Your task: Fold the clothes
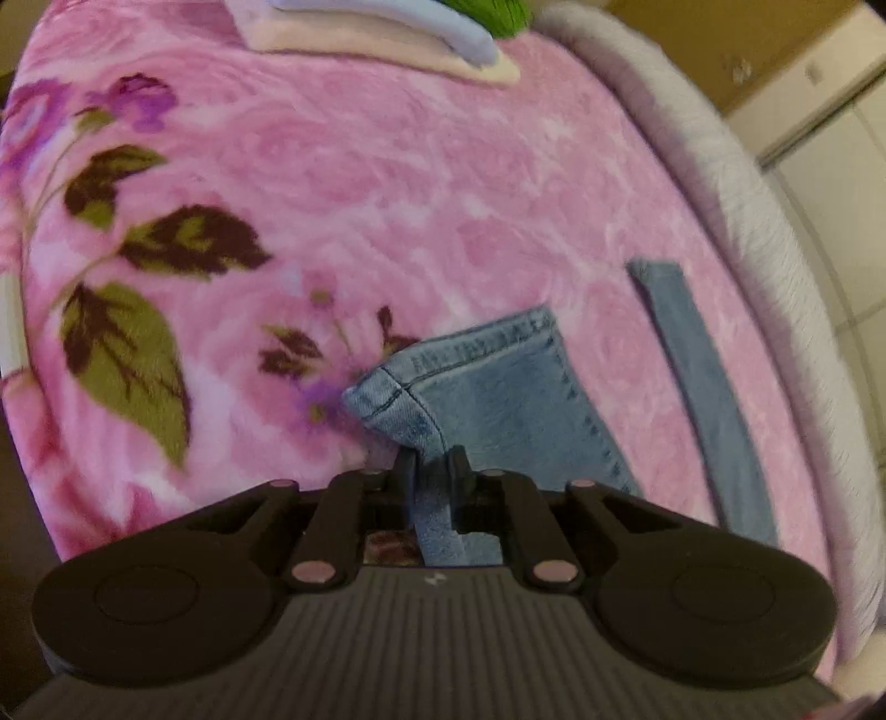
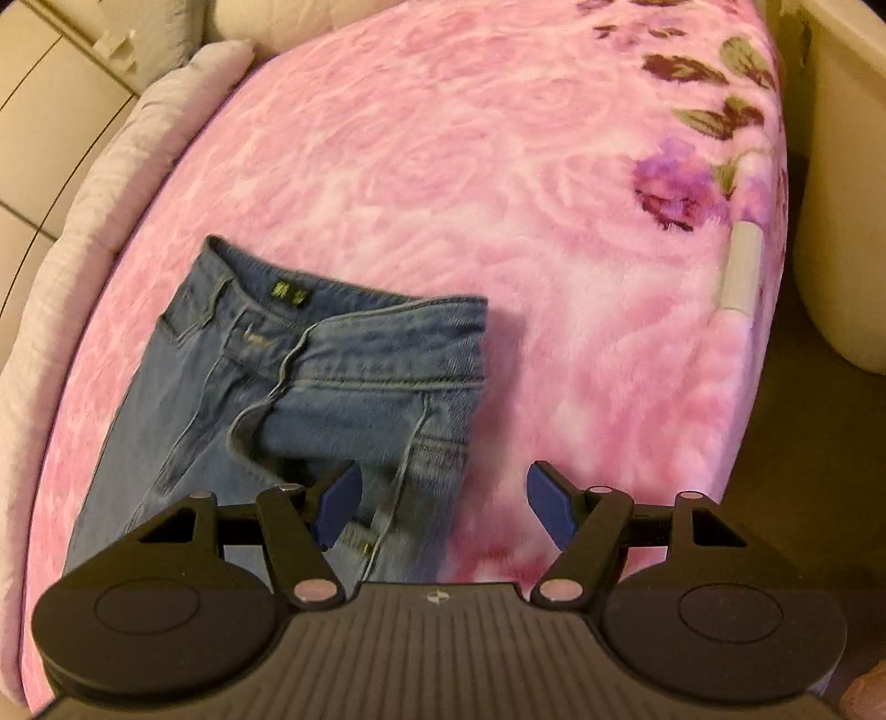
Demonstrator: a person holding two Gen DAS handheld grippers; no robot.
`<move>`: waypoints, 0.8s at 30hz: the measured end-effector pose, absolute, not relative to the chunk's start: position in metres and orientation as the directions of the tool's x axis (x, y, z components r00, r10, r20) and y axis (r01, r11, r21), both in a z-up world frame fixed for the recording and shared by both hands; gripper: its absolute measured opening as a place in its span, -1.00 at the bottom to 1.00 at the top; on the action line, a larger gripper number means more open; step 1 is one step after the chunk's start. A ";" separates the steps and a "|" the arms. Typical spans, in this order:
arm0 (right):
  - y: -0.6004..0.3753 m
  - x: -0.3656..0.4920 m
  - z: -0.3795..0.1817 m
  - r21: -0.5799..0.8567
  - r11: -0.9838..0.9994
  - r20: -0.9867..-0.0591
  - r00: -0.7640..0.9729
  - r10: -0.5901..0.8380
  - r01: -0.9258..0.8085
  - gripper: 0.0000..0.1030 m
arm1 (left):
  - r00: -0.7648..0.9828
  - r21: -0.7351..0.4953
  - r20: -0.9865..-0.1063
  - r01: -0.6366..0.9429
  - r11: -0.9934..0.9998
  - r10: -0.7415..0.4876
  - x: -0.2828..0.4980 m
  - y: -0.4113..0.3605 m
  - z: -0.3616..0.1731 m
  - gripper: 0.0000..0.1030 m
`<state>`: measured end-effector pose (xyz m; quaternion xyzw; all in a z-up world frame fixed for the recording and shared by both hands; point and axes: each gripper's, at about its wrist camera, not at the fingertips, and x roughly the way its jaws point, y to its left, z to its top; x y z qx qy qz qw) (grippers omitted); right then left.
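Observation:
A pair of light blue jeans lies on the pink floral blanket (image 1: 387, 194). In the left wrist view one leg hem (image 1: 487, 387) reaches up from my left gripper (image 1: 434, 465), whose black fingers are shut on the denim near the cuff; the other leg (image 1: 703, 387) lies as a narrow strip to the right. In the right wrist view the jeans' waistband (image 2: 343, 332) with its fly and small green label lies just beyond my right gripper (image 2: 443, 498). That gripper is open, its blue pads wide apart over the waist's lower right edge, with nothing pressed between them.
Folded clothes (image 1: 387, 33), cream and light blue with something green behind, are stacked at the blanket's far edge. A pale quilted border (image 1: 736, 183) runs along the bed's side, with tiled floor beyond. A white object (image 2: 742, 266) lies near the blanket's right edge.

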<state>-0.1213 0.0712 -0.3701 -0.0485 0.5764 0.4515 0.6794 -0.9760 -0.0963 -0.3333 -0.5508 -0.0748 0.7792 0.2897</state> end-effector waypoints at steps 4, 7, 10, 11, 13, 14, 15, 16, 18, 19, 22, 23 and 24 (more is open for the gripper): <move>0.078 -0.125 -0.370 0.400 0.570 -0.846 -0.050 0.530 -0.718 -0.79 | -0.266 -0.442 -0.776 -0.418 -0.793 0.572 -0.966 -0.099 -0.310 -0.90; 0.076 -0.124 -0.349 0.423 0.547 -0.831 -0.070 0.551 -0.722 -0.86 | -0.290 -0.445 -0.747 -0.450 -0.774 0.598 -0.957 -0.119 -0.281 -0.90; 0.069 -0.124 -0.335 0.426 0.517 -0.833 -0.098 0.545 -0.742 -0.87 | -0.326 -0.371 -0.765 -0.482 -0.793 0.556 -0.957 -0.139 -0.278 -0.90; 0.066 -0.123 -0.331 0.427 0.507 -0.833 -0.108 0.542 -0.749 -0.87 | -0.337 -0.340 -0.782 -0.473 -0.813 0.524 -0.960 -0.144 -0.284 -0.90; 0.062 -0.123 -0.333 0.410 0.510 -0.851 -0.114 0.513 -0.756 -0.87 | -0.326 -0.292 -0.821 -0.464 -0.836 0.468 -0.966 -0.148 -0.308 -0.89; 0.063 -0.123 -0.343 0.390 0.533 -0.869 -0.108 0.483 -0.751 -0.85 | -0.327 -0.252 -0.835 -0.489 -0.835 0.443 -0.964 -0.145 -0.319 -0.85; 0.063 -0.122 -0.355 0.377 0.553 -0.884 -0.111 0.454 -0.743 -0.73 | -0.328 -0.211 -0.848 -0.514 -0.832 0.417 -0.963 -0.141 -0.330 -0.84; 0.063 -0.122 -0.366 0.365 0.572 -0.898 -0.116 0.425 -0.735 -0.71 | -0.346 -0.181 -0.845 -0.534 -0.826 0.409 -0.960 -0.137 -0.332 -0.84; 0.061 -0.127 -0.362 0.338 0.574 -0.901 -0.080 0.427 -0.746 -0.60 | -0.360 -0.162 -0.843 -0.540 -0.826 0.400 -0.956 -0.132 -0.327 -0.84; 0.061 -0.132 -0.355 0.302 0.566 -0.906 -0.047 0.420 -0.767 -0.26 | -0.359 -0.163 -0.841 -0.546 -0.822 0.405 -0.956 -0.133 -0.323 -0.83; 0.060 -0.147 -0.330 0.176 0.528 -0.914 0.060 0.400 -0.831 0.08 | -0.363 -0.161 -0.833 -0.563 -0.810 0.418 -0.960 -0.147 -0.306 -0.62; 0.058 -0.153 -0.322 0.134 0.510 -0.914 0.093 0.395 -0.850 0.07 | -0.372 -0.153 -0.829 -0.567 -0.809 0.418 -0.959 -0.151 -0.300 -0.57; 0.056 -0.159 -0.314 0.094 0.493 -0.912 0.123 0.391 -0.865 0.07 | -0.381 -0.143 -0.826 -0.572 -0.808 0.416 -0.957 -0.154 -0.294 -0.54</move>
